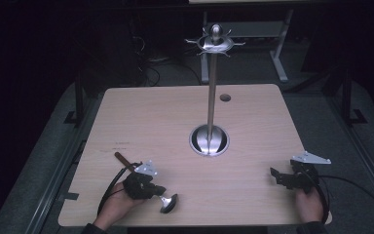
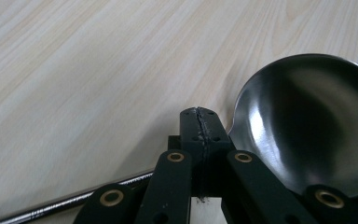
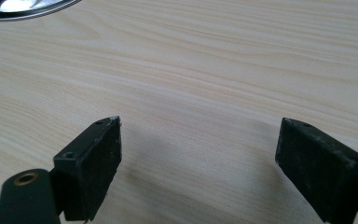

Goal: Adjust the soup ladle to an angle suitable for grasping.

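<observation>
Nearest the bottom edge of the high view, the person's two hands come in over the pale wooden table [image 1: 175, 112]. At lower left, the left hand [image 1: 118, 204] holds the left gripper [image 1: 157, 191], whose black jaws are pressed tight together on the thin neck of a shiny steel ladle with a dark wooden handle [image 1: 168, 203]. In the left gripper view the closed jaws meet at lower centre, the left gripper [image 2: 200, 126] clamping the ladle [image 2: 307, 126] just where the shaft joins the bowl; the polished bowl fills the right side of that frame, and the steel shaft runs off to the lower left, lying low over the wood. In the high view the bowl sits at the lower middle-left of the tabletop, while the brown handle end points toward the upper left.

At lower right, the right hand [image 1: 309, 204] holds the right gripper [image 1: 275, 176] just above the table, well apart from the ladle. In the right gripper view the right gripper [image 3: 198, 149] has its jaws spread wide with bare wood between them.

Farther back, at the middle of the table, a tall steel stand with a round base [image 1: 209, 140] rises upright, topped by a ring of hooks in the upper centre of the frame.
</observation>
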A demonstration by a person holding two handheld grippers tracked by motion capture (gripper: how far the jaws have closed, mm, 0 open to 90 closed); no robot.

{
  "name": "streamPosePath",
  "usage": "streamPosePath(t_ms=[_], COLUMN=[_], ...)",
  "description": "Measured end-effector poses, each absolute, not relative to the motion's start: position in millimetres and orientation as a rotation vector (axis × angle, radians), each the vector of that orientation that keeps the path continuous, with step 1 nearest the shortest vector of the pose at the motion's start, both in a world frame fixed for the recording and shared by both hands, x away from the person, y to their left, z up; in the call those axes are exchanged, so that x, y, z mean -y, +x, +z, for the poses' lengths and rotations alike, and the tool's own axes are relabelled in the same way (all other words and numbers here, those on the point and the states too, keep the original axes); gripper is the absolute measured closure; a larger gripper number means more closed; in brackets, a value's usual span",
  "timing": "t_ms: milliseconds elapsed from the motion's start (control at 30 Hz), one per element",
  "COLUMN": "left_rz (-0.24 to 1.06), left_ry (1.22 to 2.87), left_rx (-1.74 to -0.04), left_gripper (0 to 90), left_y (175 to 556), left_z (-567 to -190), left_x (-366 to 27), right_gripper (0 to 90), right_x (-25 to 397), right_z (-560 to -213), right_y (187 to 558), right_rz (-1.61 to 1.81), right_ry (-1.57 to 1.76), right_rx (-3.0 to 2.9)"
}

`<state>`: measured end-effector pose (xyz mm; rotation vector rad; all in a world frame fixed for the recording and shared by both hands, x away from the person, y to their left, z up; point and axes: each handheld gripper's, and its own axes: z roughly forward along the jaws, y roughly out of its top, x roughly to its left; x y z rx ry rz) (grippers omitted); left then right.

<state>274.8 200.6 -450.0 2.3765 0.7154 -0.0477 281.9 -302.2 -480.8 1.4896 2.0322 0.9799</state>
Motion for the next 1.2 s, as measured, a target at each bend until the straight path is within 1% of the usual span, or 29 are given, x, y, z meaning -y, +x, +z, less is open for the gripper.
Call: streamPosePath(t_ms=[233,267,300,333,500,567,633,700,767,933,1067,1200], left_rz=[0.0,0.028,0.028,0.066,0.164,0.179,0.228,0.241,0.281,0.308,0.317,0.318], left_ry=[2.324,2.305,2.305,2.308,2.283,2.268,2.247,2.236,2.214,2.2,2.215,2.218], left_rx=[-0.755,-0.79,-0.79,-0.811,-0.922,-0.955,-1.024,-1.05,-1.12,-1.19,-1.226,-1.224], left_gripper=[90.0,90.0,90.0,90.0,90.0,90.0,90.0,90.0,90.0,90.0,90.0,90.0], left_y=[276,278,278,283,296,299,306,309,317,331,340,345], left_z=[-442,-439,-439,-436,-432,-432,-431,-432,-435,-441,-448,-449], left_x=[-217,-225,-225,-236,-267,-273,-294,-300,-316,-327,-327,-324], right_gripper=[13.6,13.6,13.6,13.6,13.6,13.6,13.6,13.6,13.6,13.6,13.6,13.6], right_x=[302,302,302,302,302,302,302,302,302,302,302,302], right_z=[-481,-481,-481,-481,-481,-481,-481,-481,-481,-481,-481,-481], right_y=[282,282,282,282,282,282,282,282,282,282,282,283], right_rz=[0.98,0.98,0.98,0.979,0.98,0.979,0.98,0.978,0.976,0.973,0.972,0.973], right_ry=[1.487,1.49,1.49,1.489,1.488,1.487,1.488,1.487,1.488,1.488,1.487,1.488], right_rx=[-2.03,-2.031,-2.031,-2.031,-2.032,-2.032,-2.032,-2.034,-2.037,-2.038,-2.039,-2.038])
